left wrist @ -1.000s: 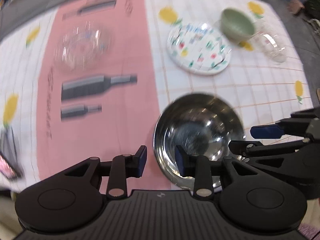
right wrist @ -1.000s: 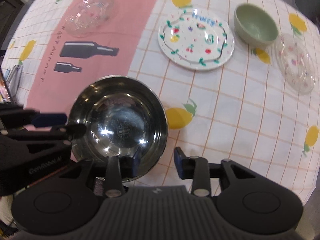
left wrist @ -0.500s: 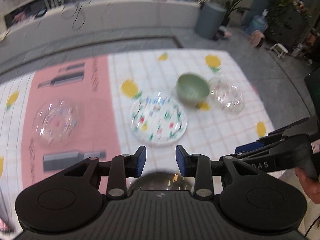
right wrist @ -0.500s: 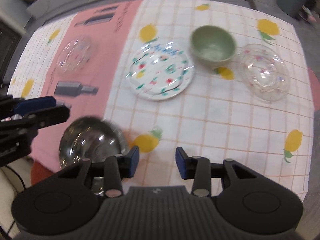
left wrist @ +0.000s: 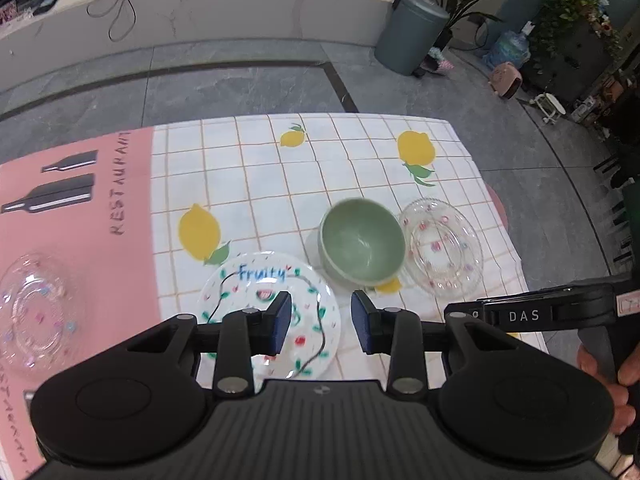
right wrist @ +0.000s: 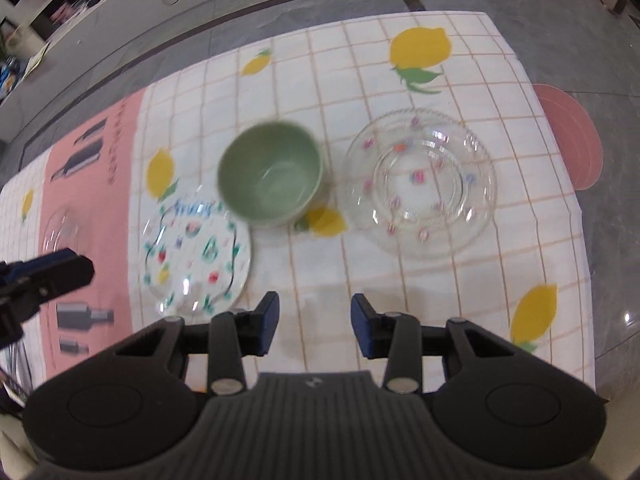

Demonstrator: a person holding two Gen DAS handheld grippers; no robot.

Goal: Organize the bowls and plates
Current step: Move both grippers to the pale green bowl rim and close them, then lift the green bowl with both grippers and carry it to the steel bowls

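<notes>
A white plate painted "Fruity" [left wrist: 248,280] [right wrist: 196,256] lies on the tablecloth, with a green bowl [left wrist: 362,250] [right wrist: 272,172] just beyond it to the right. A clear glass plate [left wrist: 442,252] [right wrist: 420,184] sits right of the bowl. Another clear glass plate [left wrist: 34,316] [right wrist: 64,228] rests on the pink strip at the left. My left gripper [left wrist: 320,326] [right wrist: 76,270] hovers open over the near edge of the painted plate, holding nothing. My right gripper [right wrist: 315,326] [left wrist: 464,312] hangs open over bare cloth in front of the bowl, also holding nothing.
The checked lemon tablecloth [right wrist: 460,280] ends close at the right and far edges, with grey floor beyond. A pink round disc [right wrist: 572,136] pokes out past the right edge. A hand [left wrist: 608,368] grips the right tool. A grey bin [left wrist: 412,36] stands on the floor far behind.
Both grippers have swung away from the steel bowl, which has dropped out of view, and now face the painted plate, green bowl and right glass plate. Their jaws look unchanged.
</notes>
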